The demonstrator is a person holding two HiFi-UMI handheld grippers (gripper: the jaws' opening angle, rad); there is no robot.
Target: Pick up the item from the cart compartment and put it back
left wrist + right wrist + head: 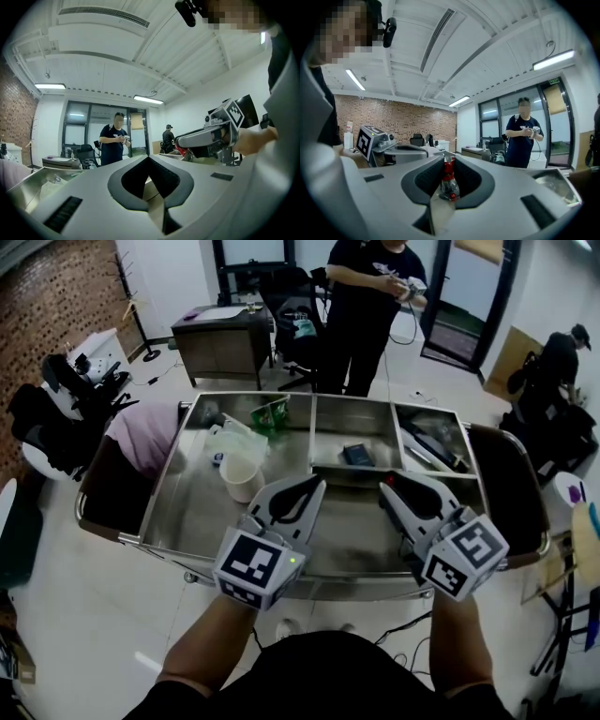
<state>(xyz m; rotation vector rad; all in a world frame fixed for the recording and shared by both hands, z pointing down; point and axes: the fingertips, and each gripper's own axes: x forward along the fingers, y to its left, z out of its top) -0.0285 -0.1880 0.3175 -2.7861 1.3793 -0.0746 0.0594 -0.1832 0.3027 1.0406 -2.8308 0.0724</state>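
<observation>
My right gripper (385,485) is shut on a small red and clear packet (449,181), which stands upright between its jaws. Only a red tip of this packet (390,481) shows in the head view. The gripper hangs above the steel cart's (187,512) wide front compartment, right of centre. My left gripper (315,484) is level with it a little to the left. Its jaws meet at the tips (149,157) with nothing between them. The left gripper view also catches the right gripper (183,140), with a bit of red at its tip.
The cart's left part holds a white paper cup (242,476), a clear plastic bag (230,439) and a green packet (270,413). A dark box (356,455) lies in the middle back compartment. A person (361,306) stands behind the cart. Pink cloth (141,437) hangs at its left end.
</observation>
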